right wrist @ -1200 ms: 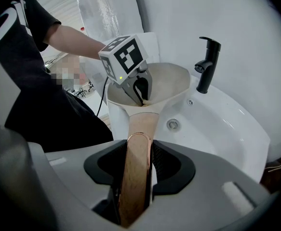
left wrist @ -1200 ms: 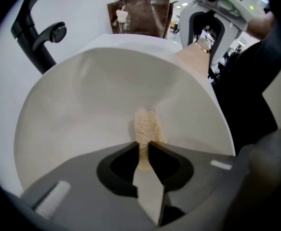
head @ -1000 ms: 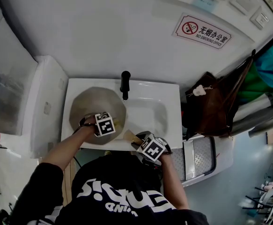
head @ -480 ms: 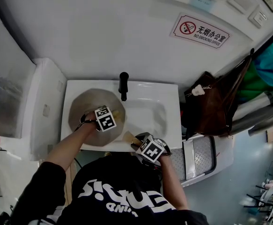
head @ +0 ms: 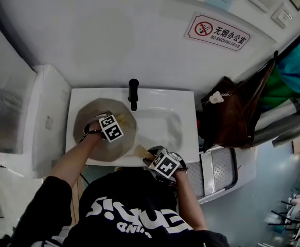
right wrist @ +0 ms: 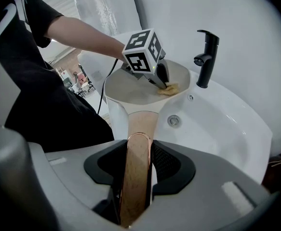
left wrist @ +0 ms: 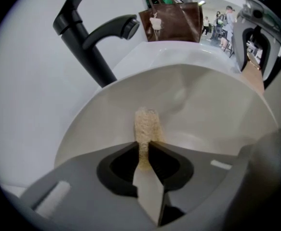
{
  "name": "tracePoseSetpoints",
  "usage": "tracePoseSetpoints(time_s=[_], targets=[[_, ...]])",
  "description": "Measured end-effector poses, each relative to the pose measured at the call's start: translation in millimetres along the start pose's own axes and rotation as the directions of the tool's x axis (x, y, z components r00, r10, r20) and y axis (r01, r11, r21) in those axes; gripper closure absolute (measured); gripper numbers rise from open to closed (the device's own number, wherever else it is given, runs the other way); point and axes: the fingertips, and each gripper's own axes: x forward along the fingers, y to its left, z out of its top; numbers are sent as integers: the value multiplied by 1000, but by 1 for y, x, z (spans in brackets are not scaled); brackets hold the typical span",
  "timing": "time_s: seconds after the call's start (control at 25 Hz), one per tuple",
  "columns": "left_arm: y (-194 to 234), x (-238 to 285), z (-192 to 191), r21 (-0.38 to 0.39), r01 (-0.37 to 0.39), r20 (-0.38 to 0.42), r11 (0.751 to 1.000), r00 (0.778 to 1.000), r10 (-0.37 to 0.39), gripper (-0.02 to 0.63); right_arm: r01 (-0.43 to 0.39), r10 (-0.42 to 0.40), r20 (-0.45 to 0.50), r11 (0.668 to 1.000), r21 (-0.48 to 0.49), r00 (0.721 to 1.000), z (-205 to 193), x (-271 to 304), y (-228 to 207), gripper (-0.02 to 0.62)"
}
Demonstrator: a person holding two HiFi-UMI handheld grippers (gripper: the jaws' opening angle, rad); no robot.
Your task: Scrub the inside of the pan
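A pale grey pan sits tilted at the left of a white sink. My left gripper is inside the pan, shut on a small tan sponge. In the left gripper view the sponge sticks out between the jaws and presses on the pan's inner wall. My right gripper is at the sink's near edge, shut on the pan's wooden handle. The right gripper view shows the handle running to the pan, with the left gripper and sponge at the far rim.
A black faucet stands at the sink's back edge, close to the pan's rim. The drain lies in the basin to the right of the pan. A brown bag hangs to the right. A white wall is behind.
My left gripper has slid the sponge across the pan's inside, away from the person and toward the faucet. The right gripper and handle have stayed put.
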Motion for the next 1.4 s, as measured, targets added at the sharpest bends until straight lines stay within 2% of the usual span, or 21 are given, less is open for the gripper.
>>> tracePoseSetpoints(time_s=[0.32,0.6,0.76,0.96,1.08,1.24,1.4], targets=[[28,1,-32,9,-84,-102,996,991,85,548,-11,11,7,1000,-3,1000,2,0,-1,431],[41,-4,-67,88,-121,-230,989,963,139,548,-9,9,9,1000,-4,1000,3,-1,-2,431],[43,-7,-80,107,-121,-268,987,952,146,548,-9,9,16,1000,-5,1000,3,-1,-2,431],[40,-12,-96,78,-98,-308,992,944,117,548,-8,9,17,1000,-6,1000,3,-1,-2,431],[35,-17,-106,12,-61,-322,998,945,62,548,-10,10,16,1000,2,1000,0,0,-1,431],[22,-24,-108,-93,7,-303,996,952,-35,548,8,-8,28,1000,-22,1000,6,-5,-3,431],[5,-28,-102,-153,66,-264,986,959,-105,548,8,-8,22,1000,-24,1000,8,-8,-2,431]])
